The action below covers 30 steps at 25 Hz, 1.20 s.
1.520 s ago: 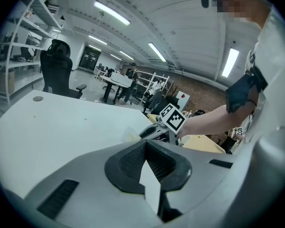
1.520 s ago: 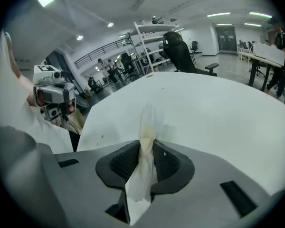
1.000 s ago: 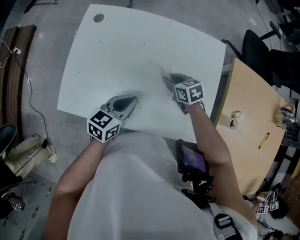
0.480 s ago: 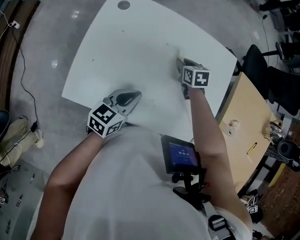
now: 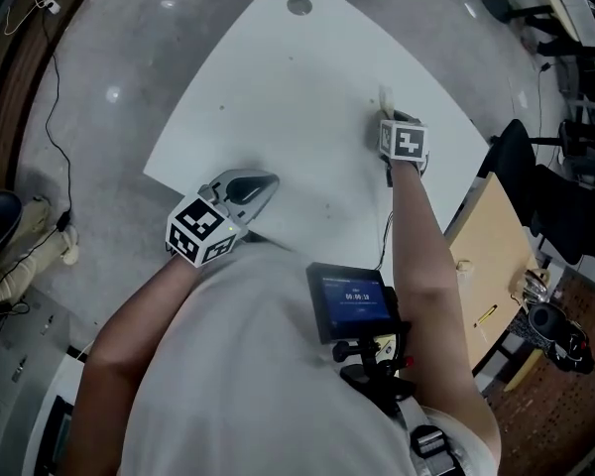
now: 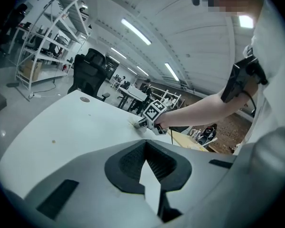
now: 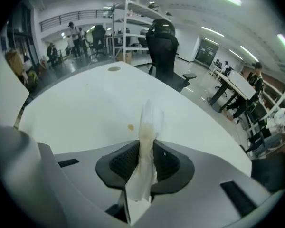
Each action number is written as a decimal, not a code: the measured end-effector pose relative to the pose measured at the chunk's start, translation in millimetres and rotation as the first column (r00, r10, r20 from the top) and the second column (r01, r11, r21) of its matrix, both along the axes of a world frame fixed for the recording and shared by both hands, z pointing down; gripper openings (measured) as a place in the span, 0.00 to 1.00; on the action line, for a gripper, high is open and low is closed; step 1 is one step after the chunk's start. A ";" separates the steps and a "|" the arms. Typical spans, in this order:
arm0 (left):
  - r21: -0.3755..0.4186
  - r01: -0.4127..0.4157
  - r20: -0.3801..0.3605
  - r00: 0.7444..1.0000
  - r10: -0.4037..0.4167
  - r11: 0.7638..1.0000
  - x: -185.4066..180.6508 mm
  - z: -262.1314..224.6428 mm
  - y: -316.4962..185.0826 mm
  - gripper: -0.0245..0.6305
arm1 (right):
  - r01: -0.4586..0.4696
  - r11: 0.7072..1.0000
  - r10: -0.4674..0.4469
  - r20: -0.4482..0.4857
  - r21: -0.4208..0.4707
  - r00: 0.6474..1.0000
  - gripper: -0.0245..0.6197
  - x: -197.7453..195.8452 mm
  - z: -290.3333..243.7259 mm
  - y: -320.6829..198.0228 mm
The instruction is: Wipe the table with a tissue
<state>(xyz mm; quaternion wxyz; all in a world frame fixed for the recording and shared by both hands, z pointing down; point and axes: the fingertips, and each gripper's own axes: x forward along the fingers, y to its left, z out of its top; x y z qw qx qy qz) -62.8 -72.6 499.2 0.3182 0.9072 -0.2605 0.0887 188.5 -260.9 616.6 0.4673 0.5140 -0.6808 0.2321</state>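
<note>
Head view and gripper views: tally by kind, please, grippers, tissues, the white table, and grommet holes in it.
Grippers: 2, left gripper and right gripper
Tissue: 1
White table: 1
Grommet hole: 1
Total: 5

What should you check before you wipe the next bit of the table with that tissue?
1. The tissue is gripped: ok, the right gripper has its jaws shut on it.
2. The tissue is clean: not ok, it has a yellowish stain.
3. There is something to wipe: ok, a small yellow spot lies on the white table just ahead.
4. The left gripper is out of the way: ok, jaws together and empty, near the table's edge.
5. The tissue touches the table: cannot tell.
</note>
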 end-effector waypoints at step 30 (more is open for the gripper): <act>-0.004 -0.049 -0.077 0.996 0.048 0.999 -17.3 -0.3 -12.6 0.05 | 0.725 0.644 -0.735 0.065 -0.245 0.675 0.17 -137.7 -9.3 107.0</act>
